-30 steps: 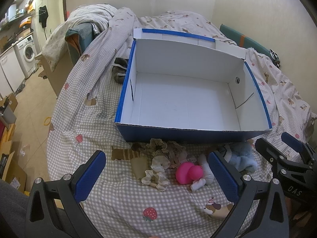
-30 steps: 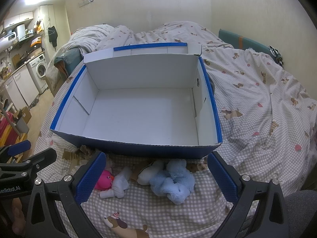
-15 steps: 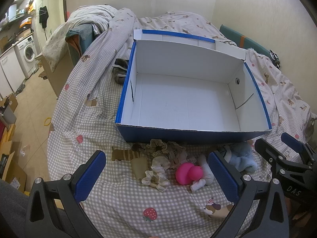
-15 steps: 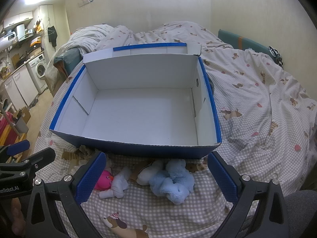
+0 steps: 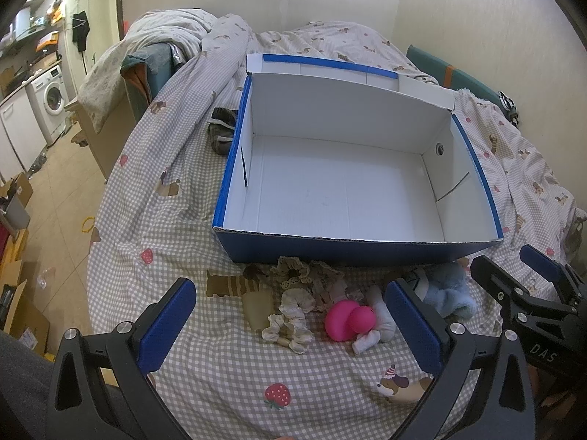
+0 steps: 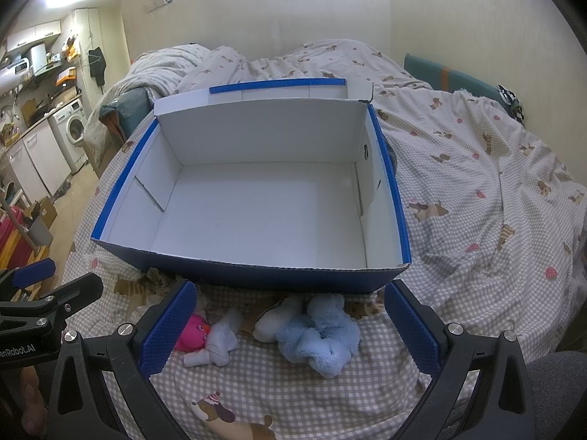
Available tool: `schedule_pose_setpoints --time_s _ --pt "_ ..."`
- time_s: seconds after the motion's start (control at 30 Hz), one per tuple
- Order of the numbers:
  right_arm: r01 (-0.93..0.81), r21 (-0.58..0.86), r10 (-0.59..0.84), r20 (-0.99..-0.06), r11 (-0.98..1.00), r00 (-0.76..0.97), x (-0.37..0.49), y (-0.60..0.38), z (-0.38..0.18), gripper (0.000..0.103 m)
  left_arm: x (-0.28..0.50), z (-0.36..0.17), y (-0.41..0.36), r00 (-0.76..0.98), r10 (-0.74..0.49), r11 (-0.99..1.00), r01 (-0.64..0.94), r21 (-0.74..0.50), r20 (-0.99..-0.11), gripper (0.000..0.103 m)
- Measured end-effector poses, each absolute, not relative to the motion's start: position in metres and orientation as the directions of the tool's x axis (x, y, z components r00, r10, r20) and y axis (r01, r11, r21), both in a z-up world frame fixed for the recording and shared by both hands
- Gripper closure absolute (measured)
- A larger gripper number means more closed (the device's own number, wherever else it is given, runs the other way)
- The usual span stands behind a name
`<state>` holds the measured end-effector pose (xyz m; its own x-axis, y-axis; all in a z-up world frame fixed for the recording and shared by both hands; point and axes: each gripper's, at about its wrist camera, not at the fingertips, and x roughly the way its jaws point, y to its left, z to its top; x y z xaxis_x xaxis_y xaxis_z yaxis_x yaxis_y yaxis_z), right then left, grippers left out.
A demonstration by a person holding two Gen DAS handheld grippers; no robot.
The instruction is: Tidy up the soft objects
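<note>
Both claws hang wide open over the near edge of the bed (image 6: 477, 168), gripping nothing: the left claw (image 5: 293, 324) sits above the frilly doll and pink toy, the right claw (image 6: 290, 324) above the blue plush. Compared with a second ago, almost nothing has changed; both views are framed nearly the same, with only a very slight drift, and no toy has shifted. A large blue box (image 5: 352, 253) with a white interior stands open on the checked bedspread with nothing inside it. Just in front of its near wall lie the soft objects in a loose row: a beige frilly doll (image 5: 293, 308) at the left, a pink toy (image 5: 348, 321) touching a small white plush (image 5: 374, 330) in the middle, and a light blue plush (image 6: 319, 337) at the right, with a white piece against its left side. All remain outside the box. A dark garment (image 5: 222, 130) lies beside the box's far left corner, and a washing machine (image 5: 51, 97) stands in the room beyond.
</note>
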<state>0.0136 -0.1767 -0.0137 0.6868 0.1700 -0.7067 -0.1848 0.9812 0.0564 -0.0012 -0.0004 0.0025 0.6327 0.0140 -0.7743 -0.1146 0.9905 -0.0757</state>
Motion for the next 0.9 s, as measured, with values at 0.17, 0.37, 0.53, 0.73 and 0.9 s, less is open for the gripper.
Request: schedule_pose_setpoints --time_s 0.17,0.37,0.53,0.73,0.9 --pt "-0.185 0.056 0.17 -0.707 0.981 0.687 0.0136 -0.1762 -0.0138 0.0 -0.0014 0.0023 -0.0003 0.633 0.014 0.991 -0.114 -0.076 -0.774 0.0" --pt "-0.185 0.054 0.169 -0.707 0.981 0.686 0.0134 -0.1762 -0.0145 0.0 -0.0013 0.0023 -0.0003 0.633 0.015 0.99 -0.115 -0.075 -0.774 0.0" --pt "-0.184 0.054 0.167 -0.708 0.981 0.686 0.0133 -0.1753 -0.015 0.0 -0.0014 0.0023 -0.0002 0.633 0.015 0.991 -0.114 -0.075 -0.774 0.0" --pt "-0.185 0.053 0.168 -0.709 0.981 0.686 0.0133 -0.1749 -0.0151 0.0 -0.0014 0.0022 -0.0001 0.632 0.013 0.99 -0.114 -0.076 -0.775 0.0" --pt "-0.185 0.071 0.179 -0.719 0.98 0.672 0.0165 -0.178 -0.0176 0.0 -0.0034 0.0016 -0.0016 0.633 0.016 0.991 -0.11 -0.069 -0.774 0.0"
